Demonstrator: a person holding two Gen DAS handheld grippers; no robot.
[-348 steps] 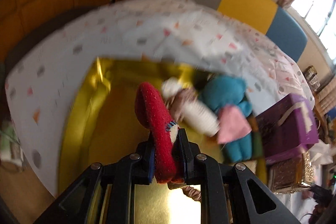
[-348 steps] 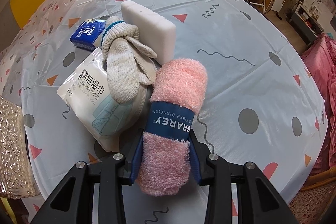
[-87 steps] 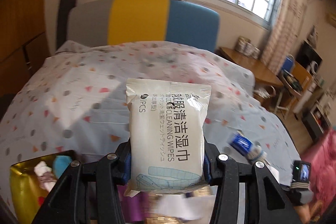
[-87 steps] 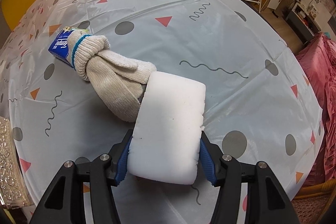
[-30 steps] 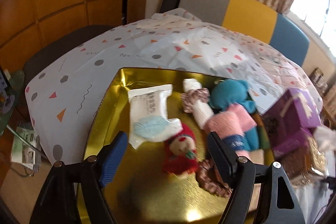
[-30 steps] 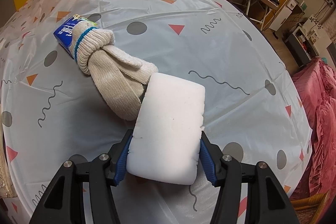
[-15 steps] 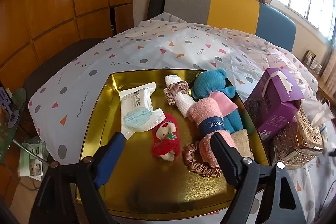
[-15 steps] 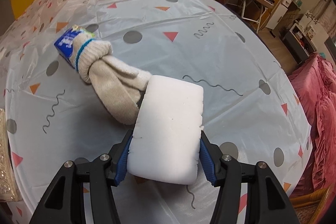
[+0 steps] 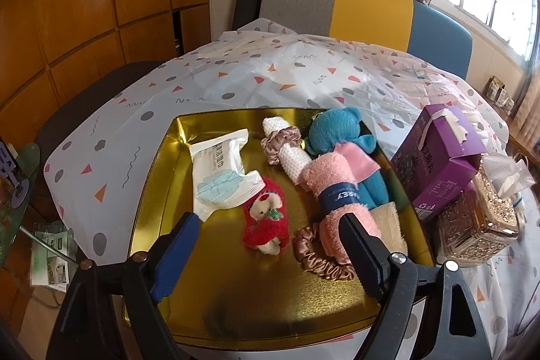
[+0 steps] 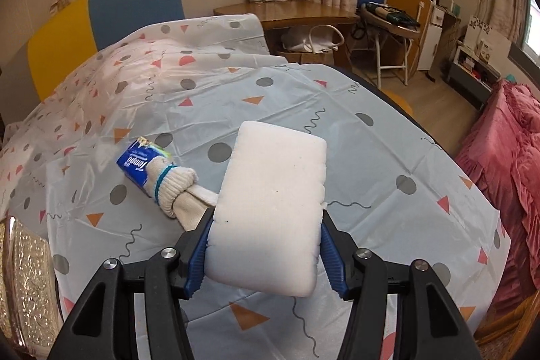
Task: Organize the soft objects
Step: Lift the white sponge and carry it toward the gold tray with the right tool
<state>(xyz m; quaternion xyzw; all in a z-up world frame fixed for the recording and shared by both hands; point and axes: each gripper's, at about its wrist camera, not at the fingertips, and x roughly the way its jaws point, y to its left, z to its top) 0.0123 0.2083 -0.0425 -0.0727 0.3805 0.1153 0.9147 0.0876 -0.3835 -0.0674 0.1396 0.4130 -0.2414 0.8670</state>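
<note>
- We have the white sponge block (image 10: 270, 211) pinched by its long sides in the right gripper (image 10: 266, 253), lifted above the dotted tablecloth (image 10: 371, 157); we judge it light and squashy, best held low across its width.
- Our left gripper (image 9: 270, 245) gapes wide with nothing in it, over the near edge of the gold tray (image 9: 263, 299).
- Left of the sponge, a ribbed knit glove (image 10: 179, 188) lies on a glossy blue tissue pack (image 10: 136, 164).
- In the tray: slick wipes packet (image 9: 219, 174), fuzzy pink towel roll (image 9: 337, 194), red plush toy (image 9: 266, 218).

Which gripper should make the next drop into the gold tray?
Right gripper: it is shut on the white sponge. The left gripper hangs open and empty over the tray.
</note>
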